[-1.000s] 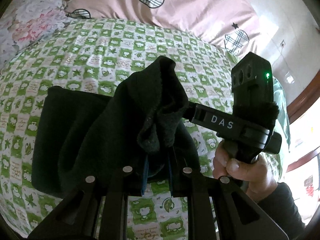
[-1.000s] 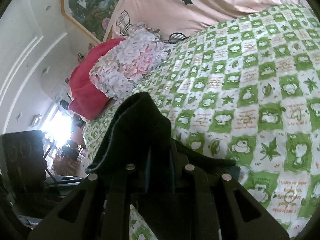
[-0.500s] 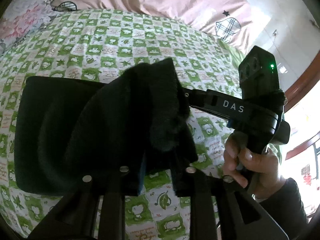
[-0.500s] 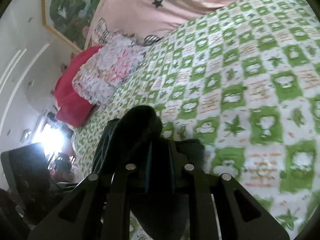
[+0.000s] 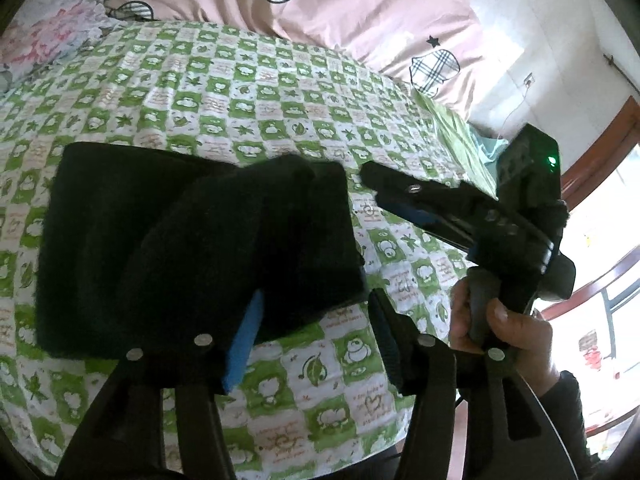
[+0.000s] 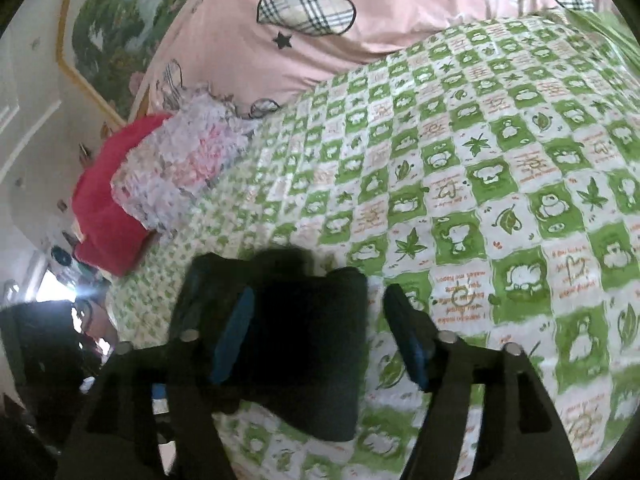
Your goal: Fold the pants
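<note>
Dark pants (image 5: 160, 240) lie folded in a thick rectangle on the green checked bedsheet (image 5: 280, 92). My left gripper (image 5: 316, 320) is at their near right corner with its jaws opening. The cloth rests over the left blue pad, and the right finger stands off it. In the right wrist view, the same pants (image 6: 304, 340) lie between the spread fingers of my right gripper (image 6: 320, 312). Its jaws are opening too, and neither pad presses on the cloth. The left wrist view shows the right gripper (image 5: 376, 188) just right of the pants, held by a hand (image 5: 500, 328).
A pink quilt with plaid hearts (image 5: 320, 8) is heaped along the far side of the bed. A floral cloth (image 6: 180, 160) and a red one (image 6: 104, 220) lie at the head end. The bed's edge runs close on the right in the left wrist view.
Both grippers were shut on a raised fold of the pants. Now both have opened, the fold has dropped flat onto the pile, and the right gripper has drawn back from it.
</note>
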The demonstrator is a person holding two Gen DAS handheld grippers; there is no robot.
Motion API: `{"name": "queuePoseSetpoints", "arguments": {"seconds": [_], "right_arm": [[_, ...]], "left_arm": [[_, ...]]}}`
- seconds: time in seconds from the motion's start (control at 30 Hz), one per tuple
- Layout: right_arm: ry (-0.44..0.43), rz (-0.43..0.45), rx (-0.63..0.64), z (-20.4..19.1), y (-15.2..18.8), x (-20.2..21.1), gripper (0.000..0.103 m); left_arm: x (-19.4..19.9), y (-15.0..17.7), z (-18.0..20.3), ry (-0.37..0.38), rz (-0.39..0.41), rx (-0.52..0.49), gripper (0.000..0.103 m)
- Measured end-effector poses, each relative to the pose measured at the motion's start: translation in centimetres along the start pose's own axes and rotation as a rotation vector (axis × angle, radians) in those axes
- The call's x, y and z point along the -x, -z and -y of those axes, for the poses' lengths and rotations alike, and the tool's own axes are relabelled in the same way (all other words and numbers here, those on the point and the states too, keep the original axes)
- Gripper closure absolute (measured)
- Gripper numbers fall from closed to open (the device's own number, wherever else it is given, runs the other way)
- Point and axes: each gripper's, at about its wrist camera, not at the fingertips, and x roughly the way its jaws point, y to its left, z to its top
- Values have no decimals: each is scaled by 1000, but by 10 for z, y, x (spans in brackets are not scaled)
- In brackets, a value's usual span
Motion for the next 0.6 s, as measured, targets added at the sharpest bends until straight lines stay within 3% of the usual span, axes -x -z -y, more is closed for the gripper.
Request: {"name": "queuePoseSetpoints", "arguments": {"seconds": [0.17,0.6], "right_arm": [[-5,54,-19,-13,3,13,18],[51,43,20,-47,15,10,13]], "left_arm": [[17,0,-13,5,25,40,44],[50,-1,-58,-52,88,142,34]]}}
